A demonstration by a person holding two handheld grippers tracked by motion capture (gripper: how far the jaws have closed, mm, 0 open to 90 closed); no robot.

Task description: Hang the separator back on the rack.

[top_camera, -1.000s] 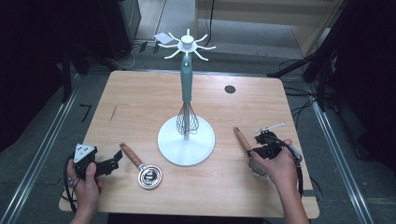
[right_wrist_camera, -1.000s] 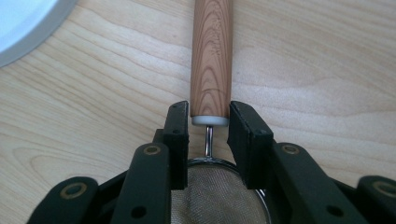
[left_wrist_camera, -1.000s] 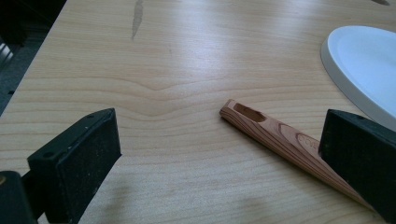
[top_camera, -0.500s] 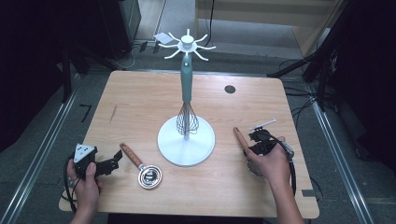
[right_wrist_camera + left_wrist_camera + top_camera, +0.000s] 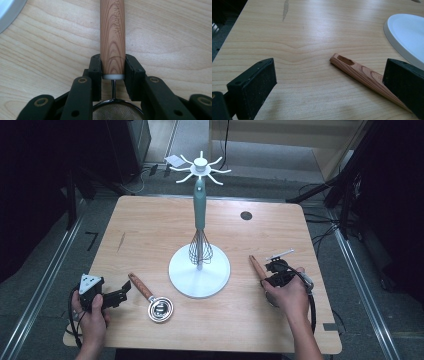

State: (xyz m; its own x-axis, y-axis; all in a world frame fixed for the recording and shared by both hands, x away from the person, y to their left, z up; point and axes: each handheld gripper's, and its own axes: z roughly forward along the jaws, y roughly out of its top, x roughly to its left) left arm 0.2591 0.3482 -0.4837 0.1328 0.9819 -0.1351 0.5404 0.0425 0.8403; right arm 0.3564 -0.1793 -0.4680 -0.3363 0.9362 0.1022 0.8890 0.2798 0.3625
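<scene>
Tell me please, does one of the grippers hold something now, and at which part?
The right gripper is shut on the strainer's wooden handle, at the end next to the mesh bowl. The left gripper is open and holds nothing.

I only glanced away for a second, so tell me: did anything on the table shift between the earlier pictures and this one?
Only the right gripper moved: it slid a little toward the white stand base, along the wooden-handled mesh strainer, and its jaws now clamp that handle near the metal end. The left gripper, jaws open, the wooden-handled steel measuring cup and the hanging teal-handled wire whisk stayed as they were.
</scene>
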